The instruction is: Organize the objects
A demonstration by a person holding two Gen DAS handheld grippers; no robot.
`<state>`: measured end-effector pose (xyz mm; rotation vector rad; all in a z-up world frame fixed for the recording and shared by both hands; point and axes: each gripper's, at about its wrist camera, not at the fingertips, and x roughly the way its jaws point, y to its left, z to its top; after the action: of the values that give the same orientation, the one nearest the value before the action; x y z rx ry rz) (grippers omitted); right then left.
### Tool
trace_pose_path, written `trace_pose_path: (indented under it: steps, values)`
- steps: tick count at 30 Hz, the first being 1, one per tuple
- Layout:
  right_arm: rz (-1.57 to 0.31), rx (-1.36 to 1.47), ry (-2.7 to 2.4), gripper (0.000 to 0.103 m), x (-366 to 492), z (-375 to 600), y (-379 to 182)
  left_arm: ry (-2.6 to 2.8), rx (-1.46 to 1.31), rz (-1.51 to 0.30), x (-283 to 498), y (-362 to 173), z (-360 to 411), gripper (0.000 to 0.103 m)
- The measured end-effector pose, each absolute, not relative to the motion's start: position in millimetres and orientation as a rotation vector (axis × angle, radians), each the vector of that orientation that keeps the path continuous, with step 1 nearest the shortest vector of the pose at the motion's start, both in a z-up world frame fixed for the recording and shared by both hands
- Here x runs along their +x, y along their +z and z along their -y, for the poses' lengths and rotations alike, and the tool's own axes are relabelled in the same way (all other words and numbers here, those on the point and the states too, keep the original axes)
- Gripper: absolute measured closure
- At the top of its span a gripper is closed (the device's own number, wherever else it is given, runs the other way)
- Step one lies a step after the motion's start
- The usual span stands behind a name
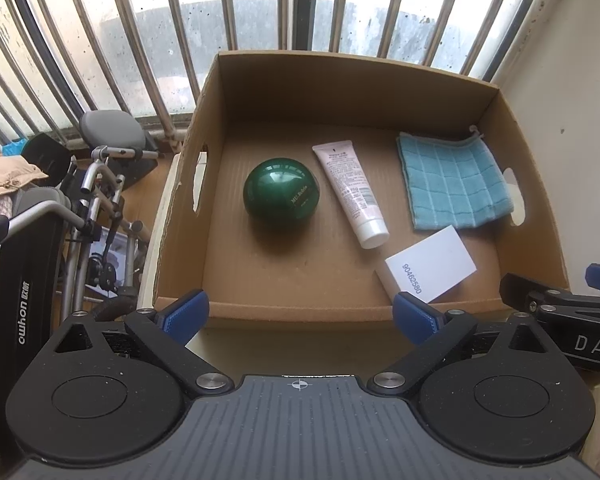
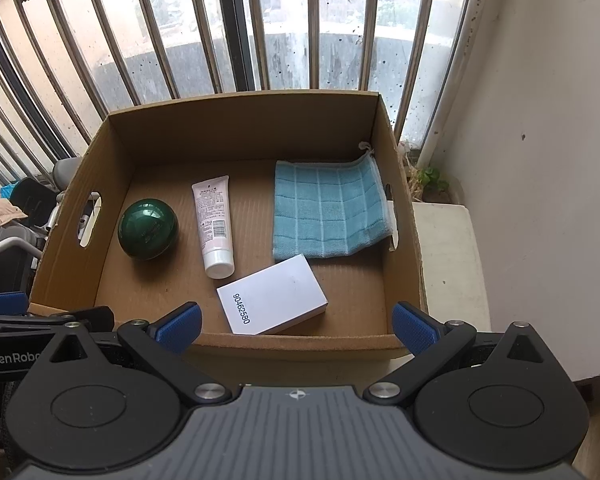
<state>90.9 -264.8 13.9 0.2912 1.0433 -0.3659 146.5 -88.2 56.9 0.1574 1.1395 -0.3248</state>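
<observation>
An open cardboard box [image 1: 300, 312] [image 2: 300, 340] holds a round green jar [image 1: 281, 193] [image 2: 148, 229], a pink tube with a white cap [image 1: 350, 192] [image 2: 214, 224], a folded blue cloth [image 1: 454, 184] [image 2: 328, 212] and a small white box printed 90462580 [image 1: 432, 266] [image 2: 272, 300]. My left gripper [image 1: 300, 314] is open and empty, just short of the box's near wall. My right gripper [image 2: 298, 326] is open and empty at the same wall, close to the white box. Each gripper shows at the edge of the other's view.
The box sits on a white surface [image 2: 448, 248] against a barred window [image 1: 260, 8]. A white wall [image 2: 540, 160] is on the right. A folded wheelchair and bags [image 1: 80, 220] stand to the left. A small plant [image 2: 430, 178] sits in the window corner.
</observation>
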Motion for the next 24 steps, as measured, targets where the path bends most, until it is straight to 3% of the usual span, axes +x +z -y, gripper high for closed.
trace_pose_path:
  steps: [24]
  values:
    - [-1.043, 0.281, -0.373, 0.000, 89.0, 263.8, 13.9, -0.305, 0.145, -1.152, 143.6, 58.1, 90.6, 0.004]
